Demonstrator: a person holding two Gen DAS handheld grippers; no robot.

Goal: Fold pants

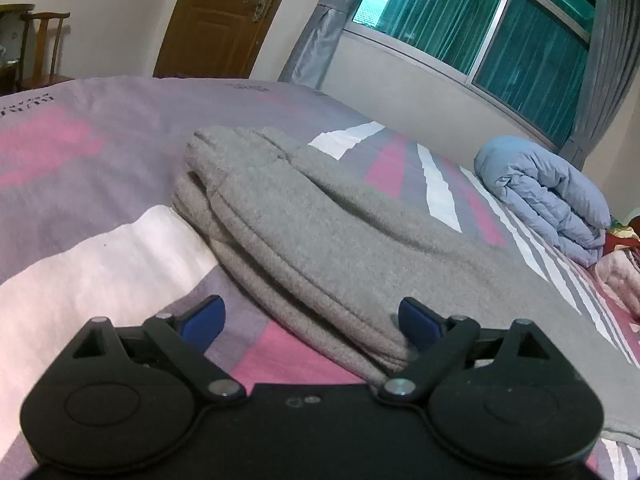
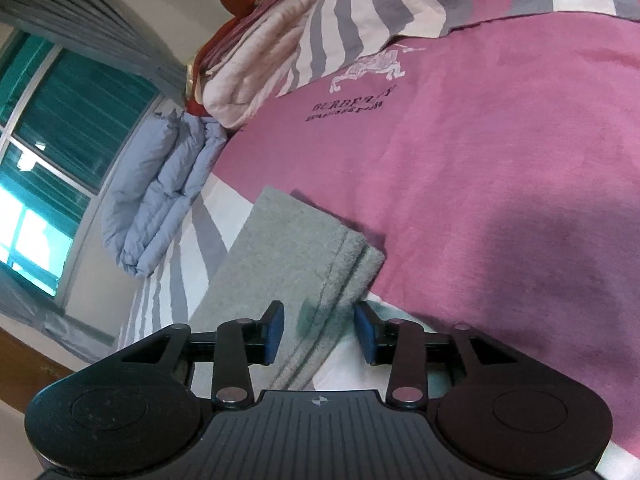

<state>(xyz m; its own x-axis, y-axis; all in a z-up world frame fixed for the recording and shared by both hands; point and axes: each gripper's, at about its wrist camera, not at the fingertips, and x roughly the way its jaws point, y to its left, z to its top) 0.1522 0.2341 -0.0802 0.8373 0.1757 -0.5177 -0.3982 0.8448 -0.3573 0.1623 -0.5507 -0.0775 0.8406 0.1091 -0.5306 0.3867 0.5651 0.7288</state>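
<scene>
Between the left gripper's (image 1: 311, 318) wide-spread jaws lies a folded edge of the grey pants (image 1: 320, 216), ungripped. Right gripper (image 2: 319, 334) jaws stand parted, released, straddling the pants' hem. Pants rest folded on the striped bed (image 1: 80, 152), blue quilt (image 1: 548, 196) far right.

Both wrist cameras sit low and close over the bed (image 1: 100, 140), the right view rolled sideways, sharing the grey pants (image 1: 320, 220), blue quilt (image 2: 160, 184) and window (image 1: 500, 28).
</scene>
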